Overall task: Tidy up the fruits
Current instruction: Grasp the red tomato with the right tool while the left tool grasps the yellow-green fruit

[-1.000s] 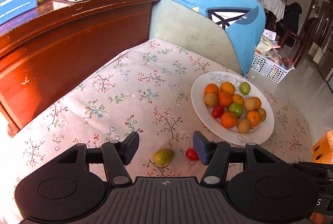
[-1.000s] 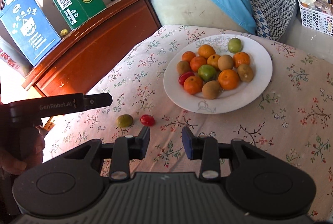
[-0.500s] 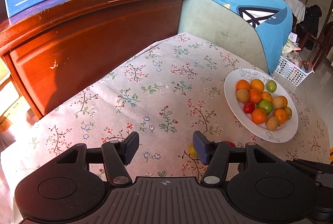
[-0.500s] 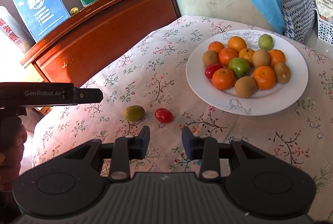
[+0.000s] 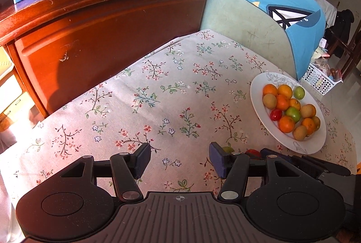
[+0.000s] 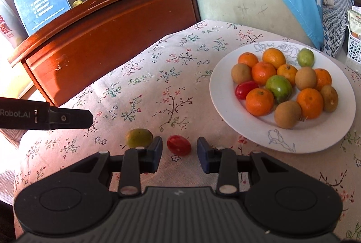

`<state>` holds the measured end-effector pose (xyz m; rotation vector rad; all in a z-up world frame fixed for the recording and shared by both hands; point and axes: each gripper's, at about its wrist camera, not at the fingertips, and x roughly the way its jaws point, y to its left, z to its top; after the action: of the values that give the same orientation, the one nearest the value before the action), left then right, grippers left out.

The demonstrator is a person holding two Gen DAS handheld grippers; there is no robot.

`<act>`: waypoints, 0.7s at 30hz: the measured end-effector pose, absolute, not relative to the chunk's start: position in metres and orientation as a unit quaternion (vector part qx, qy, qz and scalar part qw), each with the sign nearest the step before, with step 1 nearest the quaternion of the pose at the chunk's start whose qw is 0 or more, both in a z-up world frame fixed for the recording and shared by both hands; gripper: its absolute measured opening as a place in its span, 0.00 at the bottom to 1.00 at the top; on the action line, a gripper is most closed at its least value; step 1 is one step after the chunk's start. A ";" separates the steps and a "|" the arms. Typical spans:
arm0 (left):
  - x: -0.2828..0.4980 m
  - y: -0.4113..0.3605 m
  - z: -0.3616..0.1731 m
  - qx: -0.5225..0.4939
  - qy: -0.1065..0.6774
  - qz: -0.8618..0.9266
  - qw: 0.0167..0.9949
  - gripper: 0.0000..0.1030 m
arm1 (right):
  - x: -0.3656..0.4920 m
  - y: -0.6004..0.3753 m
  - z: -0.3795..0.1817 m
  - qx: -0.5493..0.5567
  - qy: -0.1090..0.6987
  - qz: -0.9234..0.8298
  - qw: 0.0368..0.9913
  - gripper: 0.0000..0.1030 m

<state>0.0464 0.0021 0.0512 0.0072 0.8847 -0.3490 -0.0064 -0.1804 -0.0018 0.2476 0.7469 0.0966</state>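
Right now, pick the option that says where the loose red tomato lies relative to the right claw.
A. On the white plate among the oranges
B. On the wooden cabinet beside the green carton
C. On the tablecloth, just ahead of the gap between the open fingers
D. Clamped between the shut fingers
C: the red tomato rests on the floral tablecloth, just ahead of the right claw, whose fingers stand apart without touching it.

In the left wrist view the green fruit [image 5: 227,149] and red tomato [image 5: 252,152] are mostly hidden behind the left gripper's right finger [image 5: 217,161]. In the right wrist view the left gripper [image 6: 67,119] is cut off by the frame's left edge, its jaws unseen.
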 end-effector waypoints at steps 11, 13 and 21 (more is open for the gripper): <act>0.044 -0.013 0.041 0.025 0.429 -0.191 0.883 0.55 | -0.014 -0.175 0.006 0.076 0.366 0.042 0.926 0.22; 0.043 -0.017 0.039 0.028 0.430 -0.200 0.880 0.55 | -0.017 -0.181 0.012 0.083 0.371 0.028 0.925 0.22; 0.037 -0.041 0.024 0.045 0.421 -0.239 0.874 0.53 | -0.020 -0.227 0.050 0.144 0.372 0.000 0.917 0.22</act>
<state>0.0373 -0.0409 0.0236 0.0934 0.8790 -0.4995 -0.0202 -0.2274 0.0500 0.2963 0.7661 0.0005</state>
